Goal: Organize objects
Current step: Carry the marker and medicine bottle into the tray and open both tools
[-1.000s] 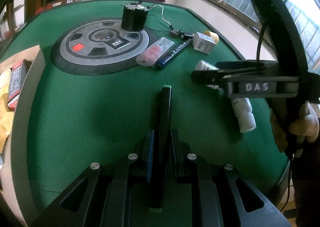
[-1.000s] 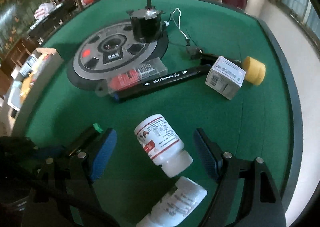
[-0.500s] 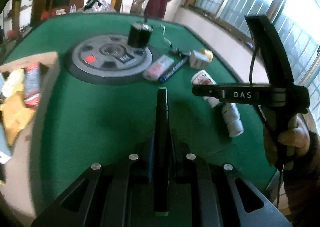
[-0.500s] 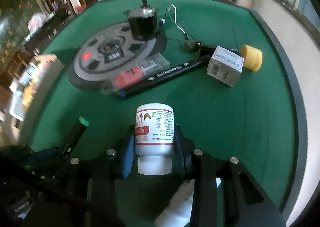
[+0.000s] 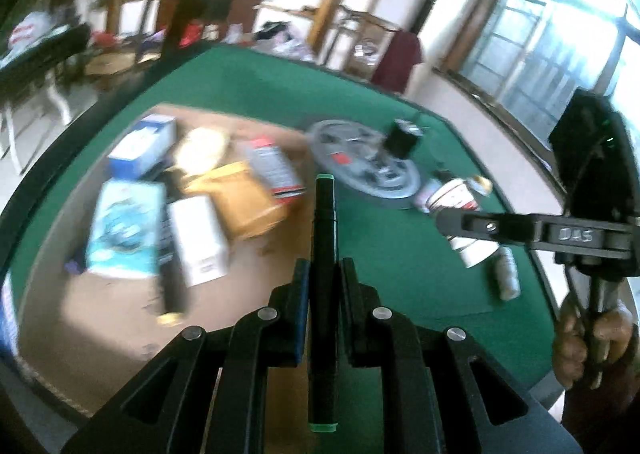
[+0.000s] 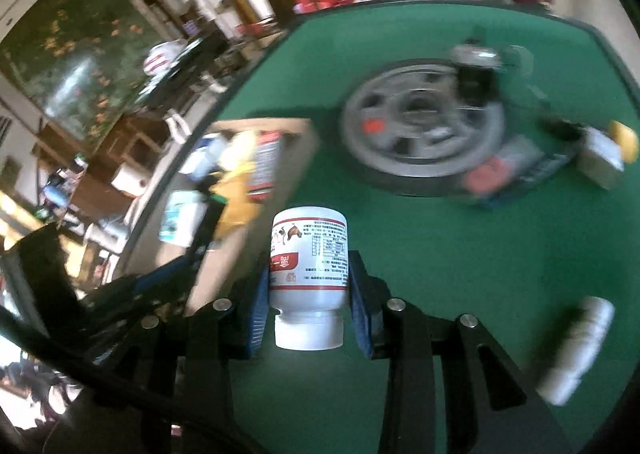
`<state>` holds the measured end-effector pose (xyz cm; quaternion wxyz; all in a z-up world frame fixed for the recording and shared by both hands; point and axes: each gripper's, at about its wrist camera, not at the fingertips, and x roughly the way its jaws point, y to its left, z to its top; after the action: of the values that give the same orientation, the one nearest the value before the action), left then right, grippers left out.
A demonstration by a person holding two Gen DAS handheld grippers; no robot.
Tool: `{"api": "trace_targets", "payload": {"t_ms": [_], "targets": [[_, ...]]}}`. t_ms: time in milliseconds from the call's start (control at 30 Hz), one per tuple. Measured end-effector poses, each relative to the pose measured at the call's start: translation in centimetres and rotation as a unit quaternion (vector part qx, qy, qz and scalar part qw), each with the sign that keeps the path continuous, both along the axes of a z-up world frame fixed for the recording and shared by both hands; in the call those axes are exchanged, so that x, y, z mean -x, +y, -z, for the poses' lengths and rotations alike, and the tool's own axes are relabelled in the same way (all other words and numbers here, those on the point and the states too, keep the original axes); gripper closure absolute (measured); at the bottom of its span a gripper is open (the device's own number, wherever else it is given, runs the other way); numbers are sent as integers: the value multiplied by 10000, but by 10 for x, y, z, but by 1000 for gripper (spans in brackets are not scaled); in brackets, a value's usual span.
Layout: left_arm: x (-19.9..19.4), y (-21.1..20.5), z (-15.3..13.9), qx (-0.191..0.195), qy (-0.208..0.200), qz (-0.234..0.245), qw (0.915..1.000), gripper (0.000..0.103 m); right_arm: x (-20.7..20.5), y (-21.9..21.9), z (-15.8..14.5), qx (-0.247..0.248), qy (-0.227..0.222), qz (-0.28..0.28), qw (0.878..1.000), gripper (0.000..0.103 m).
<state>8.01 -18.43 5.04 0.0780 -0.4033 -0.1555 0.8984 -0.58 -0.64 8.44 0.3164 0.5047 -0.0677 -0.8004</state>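
The marker [image 5: 324, 294] is clamped in the left gripper [image 5: 324, 282], the bottle [image 6: 308, 266] in the right gripper [image 6: 308, 294]; the round bottle could slip before the box [image 5: 120, 318] is reached.

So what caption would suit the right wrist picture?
Right gripper clamps a white pill bottle above the green table.

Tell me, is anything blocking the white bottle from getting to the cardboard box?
Nothing visible blocks it. The right gripper holds the white bottle above bare green table, and the cardboard box lies just ahead to the left. It already holds several packages, but bare floor remains inside.
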Motion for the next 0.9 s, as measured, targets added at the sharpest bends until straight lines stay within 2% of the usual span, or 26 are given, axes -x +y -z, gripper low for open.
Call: {"api": "trace_targets", "payload": {"t_ms": [200, 400, 667, 733, 800, 900], "targets": [[-1, -30, 34, -76, -450, -275, 9986, 91, -2, -72, 17, -86, -230, -324, 9992, 70], [-2, -40, 56, -219, -654, -341, 9970, 91, -1, -117, 37, -428, -369, -386, 9977, 70], [-8, -48, 51, -408, -533, -421, 9969, 89, 4, -128, 48, -798, -398, -272, 9956, 70], [-12, -51, 44, -408, -438, -434, 9973, 81, 2, -131, 49, -910, -394, -276, 9947, 70], [-18, -54, 37, -371, -327, -479, 9976, 61, 0, -133, 50, -932, -450, -242, 9943, 69], [-22, -59, 30, -419, -224, -558, 9973, 54, -1, -132, 48, -903, -455, -220, 9946, 66]]}}
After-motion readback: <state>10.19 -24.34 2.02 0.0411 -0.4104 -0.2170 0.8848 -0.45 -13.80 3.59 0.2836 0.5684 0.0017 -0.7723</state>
